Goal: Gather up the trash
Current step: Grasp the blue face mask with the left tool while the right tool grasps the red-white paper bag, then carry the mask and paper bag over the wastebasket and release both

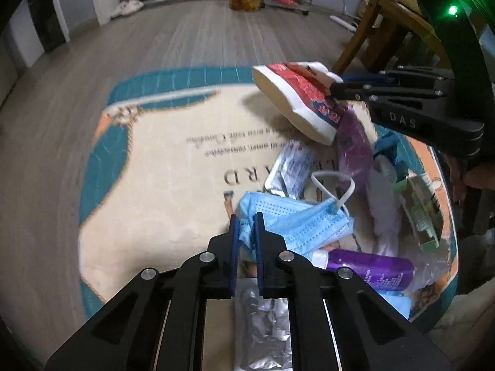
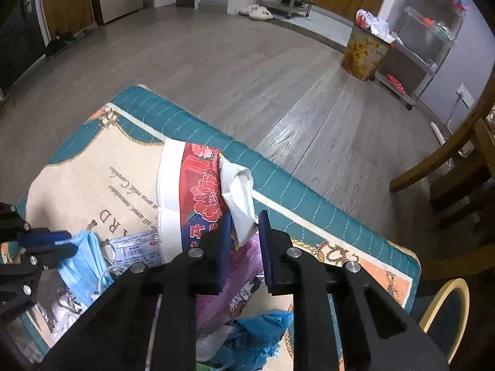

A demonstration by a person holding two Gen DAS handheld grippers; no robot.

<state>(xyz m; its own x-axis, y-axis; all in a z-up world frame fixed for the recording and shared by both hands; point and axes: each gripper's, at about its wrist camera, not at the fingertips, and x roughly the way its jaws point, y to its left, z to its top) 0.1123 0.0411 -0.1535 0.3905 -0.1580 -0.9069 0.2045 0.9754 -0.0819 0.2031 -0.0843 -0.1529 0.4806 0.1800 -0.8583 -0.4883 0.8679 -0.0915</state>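
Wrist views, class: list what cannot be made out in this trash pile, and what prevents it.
- Foil pack, left view: the left tool and the frame's edge cut it off.
- Mat lettering, left view: covered by trash, blurred.
- Purple bottle label, left view: too small.
- Blue wad, right view: the right tool hides much.

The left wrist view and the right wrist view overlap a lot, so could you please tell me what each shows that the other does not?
Only the left wrist view shows the purple bottle lying beside the mask, and a green-printed clear wrapper.

Only the right wrist view shows the slippers on the far floor and the wall socket.

Both show the left gripper shut on the blue face mask, the right gripper shut on the red floral packet, the teal-bordered mat and the floral bin.
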